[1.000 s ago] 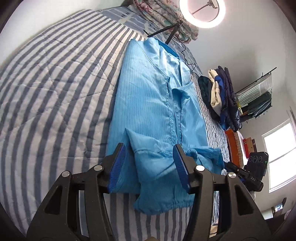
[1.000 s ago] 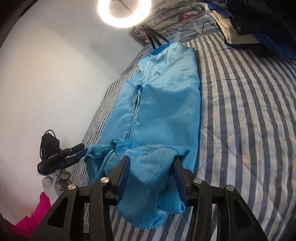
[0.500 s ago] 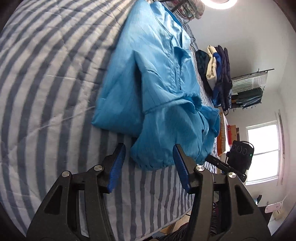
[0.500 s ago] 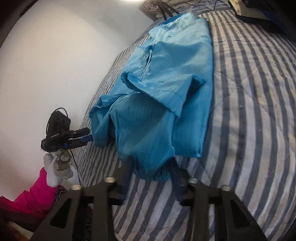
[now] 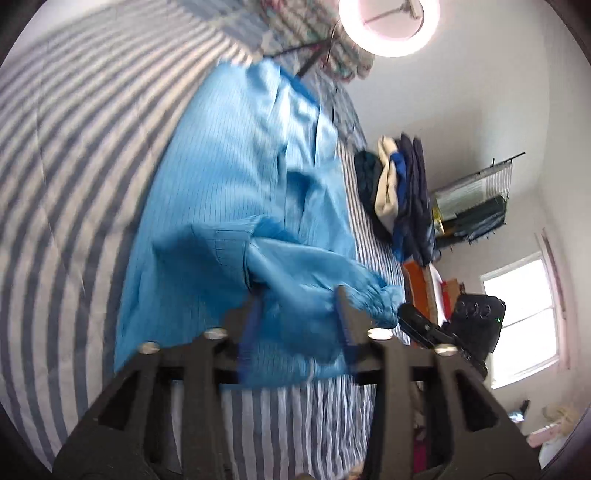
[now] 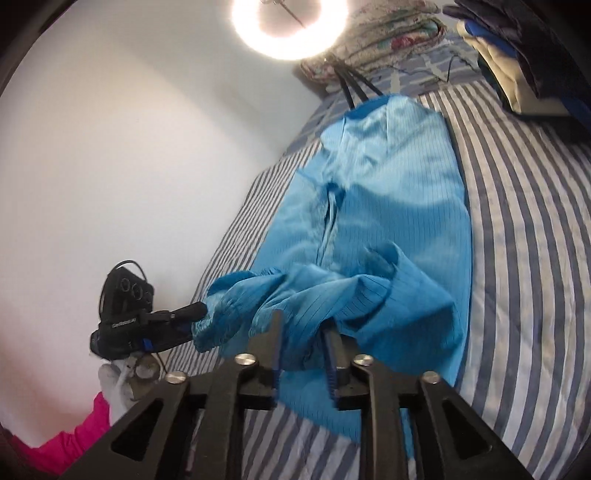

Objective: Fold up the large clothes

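1. The blue garment (image 5: 229,177) is lying lengthwise on the striped bed (image 5: 74,147), collar end pointing toward the ring light (image 5: 389,26), its sides already turned in so that it is forming a long narrow panel
2. The near end, hem and gathered cuffs, is hanging bunched and raised off the bed while the far part is lying flat
3. The left gripper (image 5: 299,325) is taking a thick wad of that near fabric between its jaws; they have just been opening slightly, yet the cloth is filling the gap and looking clamped, though blur is hiding the exact contact
4. The right gripper (image 6: 304,347) is doing the same just beside it, jaws narrower, also just eased open a touch, closing on a gathered fold of the hem
5. Judging by this, the step in hand is the lengthwise fold: both hands are lifting the bottom end to carry it toward the collar
6. The next move is calling for both hands travelling together at even height, keeping the hem edge straight, the loose cuffs tucked under, and setting it down square on the upper part
7. A pile of clothes (image 5: 399,192) is sitting well apart on the far side of the bed
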Available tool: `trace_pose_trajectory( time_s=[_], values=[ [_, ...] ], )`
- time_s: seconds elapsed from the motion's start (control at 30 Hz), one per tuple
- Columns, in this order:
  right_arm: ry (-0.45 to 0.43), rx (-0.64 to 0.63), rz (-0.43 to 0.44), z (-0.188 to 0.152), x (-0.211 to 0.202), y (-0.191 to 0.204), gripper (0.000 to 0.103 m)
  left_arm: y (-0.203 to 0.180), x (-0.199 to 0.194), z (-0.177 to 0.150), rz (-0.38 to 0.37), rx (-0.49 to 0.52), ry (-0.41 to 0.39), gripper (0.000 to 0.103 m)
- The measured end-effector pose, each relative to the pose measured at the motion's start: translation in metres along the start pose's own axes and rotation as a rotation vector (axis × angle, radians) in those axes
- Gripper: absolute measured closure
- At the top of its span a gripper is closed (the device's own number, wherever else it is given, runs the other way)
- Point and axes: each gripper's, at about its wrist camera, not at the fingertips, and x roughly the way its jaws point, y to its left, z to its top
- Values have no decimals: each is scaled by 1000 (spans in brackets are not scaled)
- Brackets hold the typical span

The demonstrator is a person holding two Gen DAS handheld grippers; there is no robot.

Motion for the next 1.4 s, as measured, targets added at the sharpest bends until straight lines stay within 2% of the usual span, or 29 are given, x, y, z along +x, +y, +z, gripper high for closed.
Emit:
trace_pose_trajectory(
  time_s=[0.03, 0.13, 0.23, 0.33, 0.5, 0.6, 0.7, 0.77, 0.9, 1.03, 1.2, 1.27, 1.4],
  values=[
    [-14, -1, -24, 5, 2, 2, 60, -2, -2, 3, 8, 6, -22, 52],
    [-68, 26, -10, 13, -3, 3, 53, -4, -11, 11, 10, 23, -64, 50],
    [-88, 19, -28, 19, -8, 3, 53, -1, -14, 11, 50, 63, -69, 50],
    [-82, -1, -83, 18, -10, -2, 53, 13, -13, 9, 137, 71, -57, 50],
    [-42, -26, -259, 6, -10, -18, 53, 49, 0, 3, 248, 28, 2, 50],
    [3, -71, -304, -7, -7, -21, 53, 63, 10, -10, 354, 64, 38, 50],
    [50, -127, -349, -20, -2, -21, 53, 62, 13, -20, 395, 108, 27, 50],
    [48, -138, -388, -25, -4, -24, 53, 56, 14, -25, 427, 144, 34, 50],
    [15, -71, -417, -27, -13, -40, 53, 42, 12, -26, 416, 189, -4, 50],
    [17, -32, -397, -24, -16, -45, 53, 32, 15, -15, 376, 211, -18, 50],
    [41, 3, -325, -21, -8, -45, 53, 43, 20, 8, 304, 137, -18, 50],
    [54, 7, -313, -22, -3, -45, 56, 44, 22, 15, 292, 129, -19, 50],
    [80, 23, -289, -24, 2, -49, 61, 48, 27, 24, 250, 121, -1, 58]
  ],
)
